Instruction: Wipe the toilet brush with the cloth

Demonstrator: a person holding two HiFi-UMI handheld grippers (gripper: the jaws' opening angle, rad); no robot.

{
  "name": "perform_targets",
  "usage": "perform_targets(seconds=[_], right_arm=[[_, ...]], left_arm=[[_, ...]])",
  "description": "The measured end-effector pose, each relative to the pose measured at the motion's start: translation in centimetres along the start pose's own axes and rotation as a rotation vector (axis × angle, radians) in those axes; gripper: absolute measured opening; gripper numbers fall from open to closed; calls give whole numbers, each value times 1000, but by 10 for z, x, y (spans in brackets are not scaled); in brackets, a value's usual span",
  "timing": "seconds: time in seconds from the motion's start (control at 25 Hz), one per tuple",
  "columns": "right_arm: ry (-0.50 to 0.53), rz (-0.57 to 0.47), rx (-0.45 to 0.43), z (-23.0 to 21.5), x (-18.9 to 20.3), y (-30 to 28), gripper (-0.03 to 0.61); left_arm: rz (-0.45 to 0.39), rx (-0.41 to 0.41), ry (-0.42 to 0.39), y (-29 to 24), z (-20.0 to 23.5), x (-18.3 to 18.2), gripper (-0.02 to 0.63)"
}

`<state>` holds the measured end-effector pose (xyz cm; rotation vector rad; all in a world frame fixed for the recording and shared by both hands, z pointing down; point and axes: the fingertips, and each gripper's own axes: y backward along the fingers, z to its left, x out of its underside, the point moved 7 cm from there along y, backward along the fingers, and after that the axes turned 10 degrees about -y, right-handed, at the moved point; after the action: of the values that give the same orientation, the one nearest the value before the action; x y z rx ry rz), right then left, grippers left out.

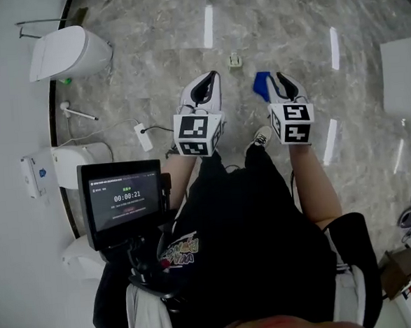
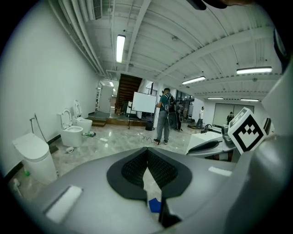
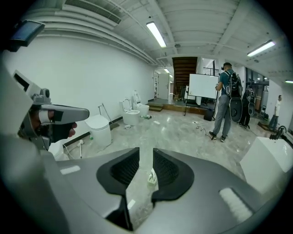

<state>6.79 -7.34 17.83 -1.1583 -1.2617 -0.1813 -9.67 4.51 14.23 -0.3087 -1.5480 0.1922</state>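
Left forearm (image 1: 181, 170) and right forearm (image 1: 312, 182) out front, level: left white-and-black two-jaw tool (image 1: 211, 81) pinched tip to tip, right white-and-black two-jaw tool (image 1: 284, 78) parted.

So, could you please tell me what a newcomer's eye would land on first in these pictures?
Most likely the two marker-cubed tools held over the grey marble floor, both empty: the left tool shut, the right tool open. Then the blue cloth lying on the floor just past the right tool, and the white toilet at the head view's upper left.
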Motion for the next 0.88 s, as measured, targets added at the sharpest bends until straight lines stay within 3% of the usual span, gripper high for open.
perform_targets(seconds=[0.2, 0.56, 0.88], right_arm=[[-6, -86, 12, 23, -32, 37, 97], [-74, -139, 29, 30, -21, 58, 98], [-48, -150, -4, 33, -25, 55, 98]], left_arm=[[-87, -5, -32, 33, 10, -32, 2], [-53, 106, -39, 29, -10, -27, 2], [-74, 118, -38, 22, -13, -30, 2]])
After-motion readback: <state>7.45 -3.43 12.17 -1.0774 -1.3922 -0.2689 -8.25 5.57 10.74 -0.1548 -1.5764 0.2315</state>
